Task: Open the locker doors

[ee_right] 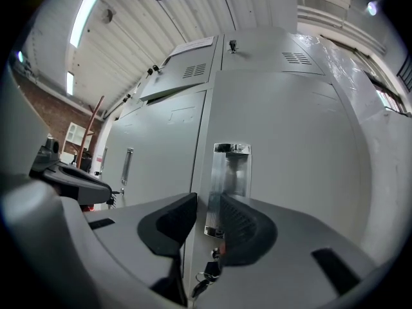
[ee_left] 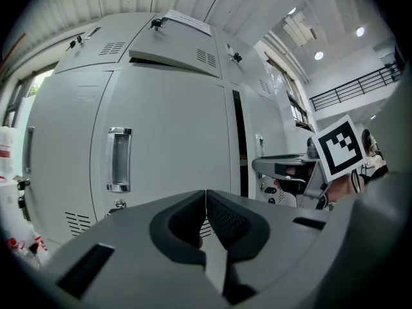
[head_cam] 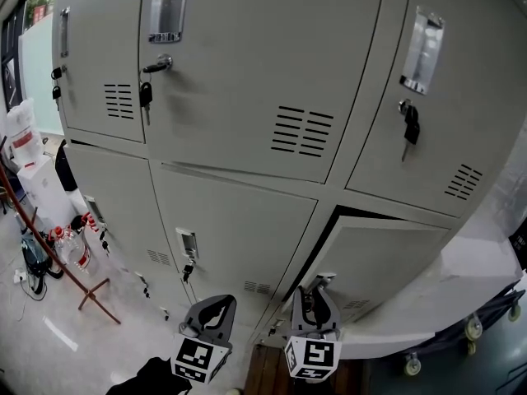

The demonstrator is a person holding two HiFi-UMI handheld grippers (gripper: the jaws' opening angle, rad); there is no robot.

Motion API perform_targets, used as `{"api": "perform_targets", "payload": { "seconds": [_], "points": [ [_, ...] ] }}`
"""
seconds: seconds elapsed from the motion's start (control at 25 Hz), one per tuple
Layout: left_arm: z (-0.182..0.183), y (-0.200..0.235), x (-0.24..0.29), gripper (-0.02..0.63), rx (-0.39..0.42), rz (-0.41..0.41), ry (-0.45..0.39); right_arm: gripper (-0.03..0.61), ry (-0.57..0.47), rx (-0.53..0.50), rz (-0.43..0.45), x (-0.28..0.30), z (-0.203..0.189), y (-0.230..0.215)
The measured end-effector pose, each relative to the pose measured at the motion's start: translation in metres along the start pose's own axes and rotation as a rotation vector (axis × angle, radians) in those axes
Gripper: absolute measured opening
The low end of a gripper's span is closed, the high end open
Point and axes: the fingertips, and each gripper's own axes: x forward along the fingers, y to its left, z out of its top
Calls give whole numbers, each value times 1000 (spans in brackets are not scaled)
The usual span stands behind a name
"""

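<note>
A bank of grey lockers [head_cam: 247, 97] fills the head view. The lower right door [head_cam: 387, 253] stands slightly ajar, with a dark gap [head_cam: 328, 225] along its left edge. My right gripper [head_cam: 315, 296] is at that edge, low down. In the right gripper view its jaws [ee_right: 208, 214] close on the door's edge, beside the chrome recessed handle [ee_right: 230, 182], with keys [ee_right: 205, 279] hanging below. My left gripper [head_cam: 212, 309] hangs in front of the lower middle door [head_cam: 230, 237], shut with nothing in it [ee_left: 205, 205]. From there the gap [ee_left: 235, 140] also shows.
Upper doors carry keys in their locks [head_cam: 146, 95] [head_cam: 410, 126]. A red stand [head_cam: 90, 295] and bottles [head_cam: 70, 249] are on the floor at the left. A white ledge [head_cam: 469, 274] and a wheeled cart [head_cam: 473, 327] stand to the right.
</note>
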Motion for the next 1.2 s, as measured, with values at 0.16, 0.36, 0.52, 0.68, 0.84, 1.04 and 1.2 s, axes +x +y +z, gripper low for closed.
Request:
{"api": "perform_targets", "payload": {
  "seconds": [0.16,0.36,0.52,0.68,0.84,1.04,1.2],
  "points": [
    [3,-11,-3,25,6,-27,-5,124,-4,14,27,-15,0,3],
    [4,-26,-9,25,10,-58,-10,127,-2,6,28,-35,1,4],
    [5,-35,-14,25,11,-80,-12,129,-1,8,12,-51,2,4],
    [4,-44,-19,25,10,-102,-13,132,2,9,-1,-66,2,3],
    [0,-54,-25,25,9,-129,-10,137,7,0,-20,-81,1,2],
    [0,-66,-31,25,6,-169,-9,138,14,-32,-67,-101,2,-1],
    [-3,-74,-35,25,3,-199,-3,130,20,-45,-104,-117,2,-3]
  ]
}}
